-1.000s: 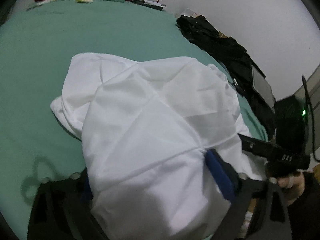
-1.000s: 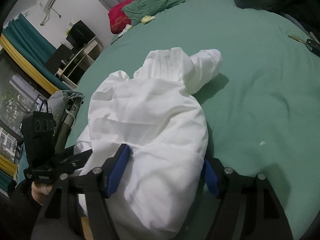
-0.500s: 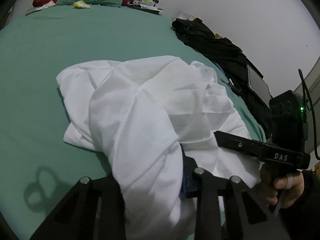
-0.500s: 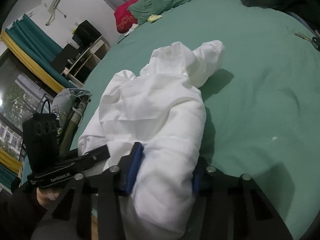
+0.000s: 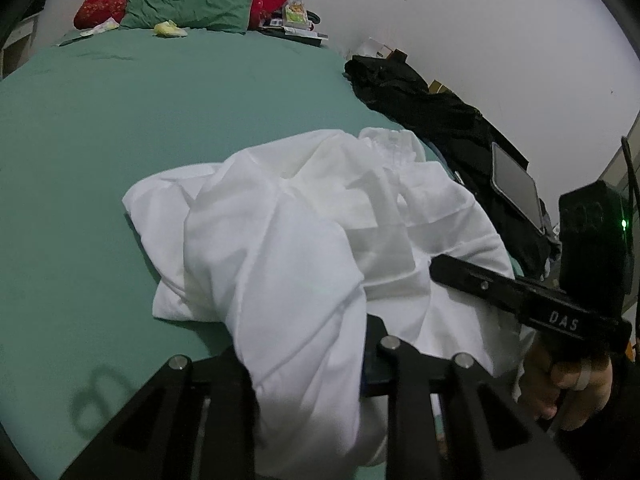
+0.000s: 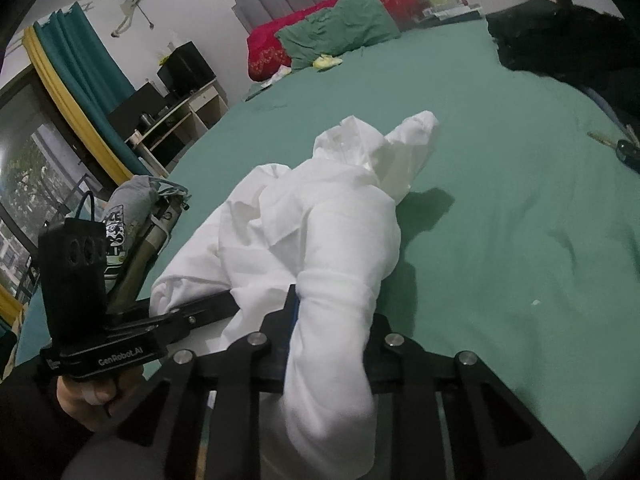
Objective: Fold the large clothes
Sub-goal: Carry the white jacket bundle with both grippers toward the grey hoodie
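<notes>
My left tool (image 5: 304, 364) and right tool (image 6: 328, 340) had just closed on bunched hem of the shirt (image 5: 304, 240), light, limp cloth sagging toward the bed (image 5: 120, 128).

Both tongs have just been closing: the left tongs (image 5: 304, 364) and right tongs (image 6: 328, 336) now pinch bunched folds of the white garment (image 5: 304, 216) that a second ago lay loose between wide jaws. The cloth now gathers narrower, lifting off the green bed (image 5: 120, 128).

Left gripper (image 5: 304, 364) and right gripper (image 6: 328, 344), jaws just closing, angled downward
</notes>
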Action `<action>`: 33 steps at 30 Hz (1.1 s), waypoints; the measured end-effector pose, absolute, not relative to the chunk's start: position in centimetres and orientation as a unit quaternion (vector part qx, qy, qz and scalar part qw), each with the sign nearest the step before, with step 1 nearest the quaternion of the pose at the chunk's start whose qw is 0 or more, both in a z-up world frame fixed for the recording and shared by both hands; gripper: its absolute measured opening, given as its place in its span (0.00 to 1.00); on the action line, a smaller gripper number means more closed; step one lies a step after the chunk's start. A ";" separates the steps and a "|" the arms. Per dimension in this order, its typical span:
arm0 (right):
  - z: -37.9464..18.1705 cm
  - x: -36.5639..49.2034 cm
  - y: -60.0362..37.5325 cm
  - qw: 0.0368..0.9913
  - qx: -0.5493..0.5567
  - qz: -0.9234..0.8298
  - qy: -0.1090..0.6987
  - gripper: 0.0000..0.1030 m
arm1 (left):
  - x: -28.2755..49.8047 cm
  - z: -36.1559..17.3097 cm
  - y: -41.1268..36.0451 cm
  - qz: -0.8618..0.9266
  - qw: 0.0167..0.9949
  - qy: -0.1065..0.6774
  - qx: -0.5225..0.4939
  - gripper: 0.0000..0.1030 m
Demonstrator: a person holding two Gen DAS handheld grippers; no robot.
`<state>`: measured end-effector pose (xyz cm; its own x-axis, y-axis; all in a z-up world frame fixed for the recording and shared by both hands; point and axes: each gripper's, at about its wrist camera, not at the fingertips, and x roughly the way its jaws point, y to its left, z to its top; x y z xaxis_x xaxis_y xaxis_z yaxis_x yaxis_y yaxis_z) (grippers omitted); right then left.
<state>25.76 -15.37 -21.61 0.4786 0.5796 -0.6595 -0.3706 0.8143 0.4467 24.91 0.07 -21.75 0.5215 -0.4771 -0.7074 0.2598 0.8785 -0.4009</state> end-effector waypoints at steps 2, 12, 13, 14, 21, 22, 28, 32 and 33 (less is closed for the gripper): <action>-21.3 25.8 -15.3 0.854 0.119 0.278 0.423 0.20 | 24.8 -21.3 0.2 -0.214 0.864 0.438 -0.129 0.21; -17.8 24.2 -14.8 0.870 0.112 0.283 0.388 0.19 | 23.2 -18.3 0.6 -0.209 0.875 0.416 -0.131 0.21; -17.5 24.0 -14.7 0.871 0.111 0.284 0.385 0.19 | 23.0 -18.1 0.6 -0.208 0.877 0.414 -0.130 0.21; -17.2 23.9 -14.6 0.872 0.110 0.284 0.382 0.19 | 22.8 -17.7 0.7 -0.208 0.878 0.412 -0.129 0.21; -14.4 22.6 -14.1 0.882 0.109 0.288 0.358 0.19 | 21.9 -15.1 1.2 -0.206 0.888 0.394 -0.119 0.21; -13.9 22.5 -14.0 0.883 0.108 0.289 0.353 0.19 | 21.7 -14.5 1.4 -0.205 0.890 0.389 -0.119 0.21; -10.5 22.0 -12.8 0.891 0.104 0.299 0.325 0.19 | 21.0 -11.0 2.7 -0.205 0.904 0.361 -0.105 0.21; -8.3 21.8 -11.4 0.895 0.101 0.307 0.308 0.19 | 20.5 -8.6 3.8 -0.200 0.912 0.344 -0.095 0.21; -7.6 21.8 -10.8 0.896 0.099 0.310 0.302 0.19 | 20.3 -8.0 4.3 -0.197 0.915 0.340 -0.092 0.21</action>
<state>21.76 -10.82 -7.61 0.6258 0.6149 -0.4799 -0.4949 0.7886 0.3651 20.34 4.30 -7.97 0.6916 -0.4232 -0.5853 0.2981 0.9054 -0.3024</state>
